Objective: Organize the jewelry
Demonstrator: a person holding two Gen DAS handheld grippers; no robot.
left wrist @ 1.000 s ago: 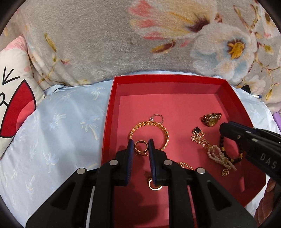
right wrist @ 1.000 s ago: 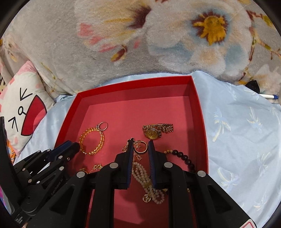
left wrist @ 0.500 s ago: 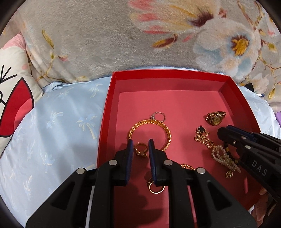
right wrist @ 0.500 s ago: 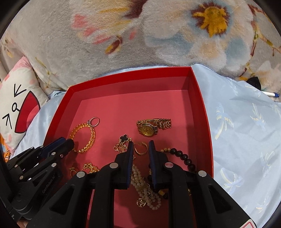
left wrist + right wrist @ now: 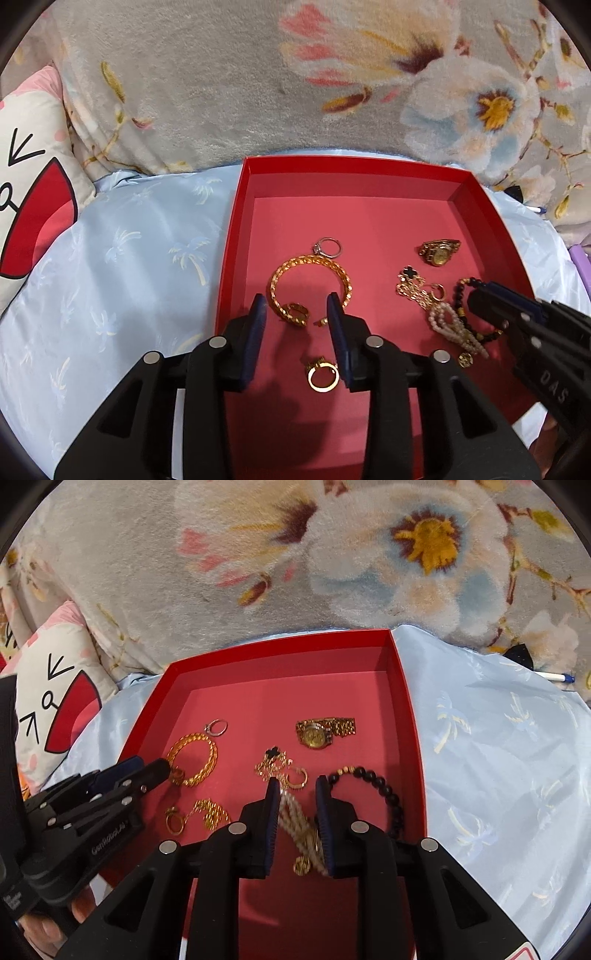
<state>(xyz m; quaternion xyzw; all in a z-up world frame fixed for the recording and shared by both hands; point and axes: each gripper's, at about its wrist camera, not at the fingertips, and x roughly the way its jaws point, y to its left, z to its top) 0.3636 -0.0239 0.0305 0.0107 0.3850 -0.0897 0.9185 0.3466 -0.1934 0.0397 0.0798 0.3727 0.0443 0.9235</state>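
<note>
Inside the red tray point(image 5: 236, 236), the left claw point(image 5: 295, 310) gapes over a gold ring point(image 5: 295, 314) beside the bangle point(image 5: 310, 275); the right claw point(image 5: 294, 788), open, straddles the pearls point(image 5: 295, 819), seemingly untouched.

A grey floral blanket point(image 5: 229, 92) filled the background ahead of the tool. A pale blue sheet with palm prints point(image 5: 122, 266) lay to its left. A cartoon-face cushion point(image 5: 29, 192) sat far left. A white pen point(image 5: 554, 676) rested far right.
</note>
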